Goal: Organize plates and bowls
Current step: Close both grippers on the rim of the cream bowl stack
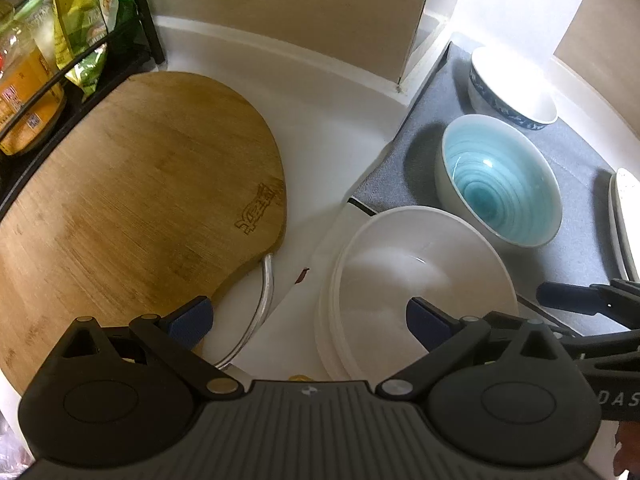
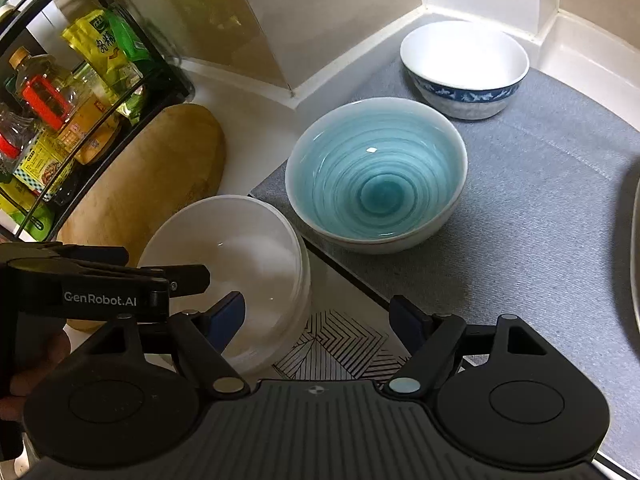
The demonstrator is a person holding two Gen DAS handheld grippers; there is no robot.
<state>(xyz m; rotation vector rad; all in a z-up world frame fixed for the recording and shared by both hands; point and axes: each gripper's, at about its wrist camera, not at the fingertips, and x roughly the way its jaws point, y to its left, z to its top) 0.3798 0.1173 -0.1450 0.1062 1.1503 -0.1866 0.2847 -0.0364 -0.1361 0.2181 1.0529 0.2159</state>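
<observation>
The black wire rack (image 2: pixel 80 92) at the left edge of the table (image 1: pixel 320 92) holds yellow and green packets (image 2: pixel 108 52) and several bottles (image 2: pixel 44 96), one with a red label. Each of the 3 bowls sits upright with nothing visible inside. The stack of white bowls (image 1: pixel 424 264) stands on the bare table partly over a patterned mat (image 2: pixel 340 344), just beside the corner of the grey cloth (image 2: pixel 540 220); its inside is glossy and plain, and layered rims show on its left side, though how many bowls are nested cannot be told. On the grey cloth, just beside that stack, is the turquoise bowl (image 2: pixel 376 176), pale outside with a blue-green spiral glaze deepening toward the centre. Farther back on the cloth, near the wall corner, is the blue-patterned bowl (image 2: pixel 464 68), white inside with a dark blue band around its outer wall. A stack of plates (image 1: pixel 624 220) shows only as an edge at the far right of the left wrist view. A round wooden cutting board (image 1: pixel 140 192) lies to the left, touching the rack's base. The left tongs (image 1: pixel 308 320) are spread wide, with the right finger over the white bowls' rim, holding nothing. The right tongs (image 2: pixel 318 320) are also spread, empty, above the patterned mat beside the white bowls.
</observation>
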